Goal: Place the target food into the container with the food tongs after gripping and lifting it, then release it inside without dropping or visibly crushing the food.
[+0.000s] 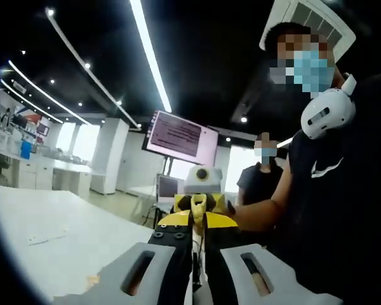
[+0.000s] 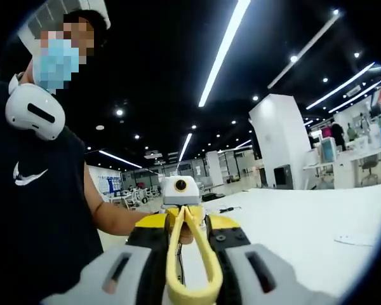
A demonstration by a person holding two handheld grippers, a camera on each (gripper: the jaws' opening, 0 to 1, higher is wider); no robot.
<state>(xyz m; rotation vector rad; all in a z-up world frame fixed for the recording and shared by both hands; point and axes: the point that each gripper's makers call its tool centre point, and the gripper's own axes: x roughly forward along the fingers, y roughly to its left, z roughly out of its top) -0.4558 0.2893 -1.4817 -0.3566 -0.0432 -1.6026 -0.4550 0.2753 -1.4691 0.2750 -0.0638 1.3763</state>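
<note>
The two grippers face each other above a white table (image 2: 305, 222). Yellow food tongs (image 2: 189, 254) run from between my right gripper's (image 2: 190, 279) jaws, where their looped hinge end sits, to my left gripper (image 2: 181, 219) ahead. The two arms of the tongs meet there, between its black jaws. In the left gripper view my left gripper (image 1: 197, 267) has its jaws almost together, and the tongs (image 1: 198, 206) show as a narrow yellow strip leading to my right gripper (image 1: 200, 219).
A person in a dark shirt (image 1: 336, 210) stands close behind the grippers, an arm (image 2: 114, 219) reaching to the handles. A second person (image 1: 263, 181) stands farther back. The white table (image 1: 63, 241) carries a small flat scrap (image 1: 47, 238). Desks and a wall screen (image 1: 181, 136) lie beyond.
</note>
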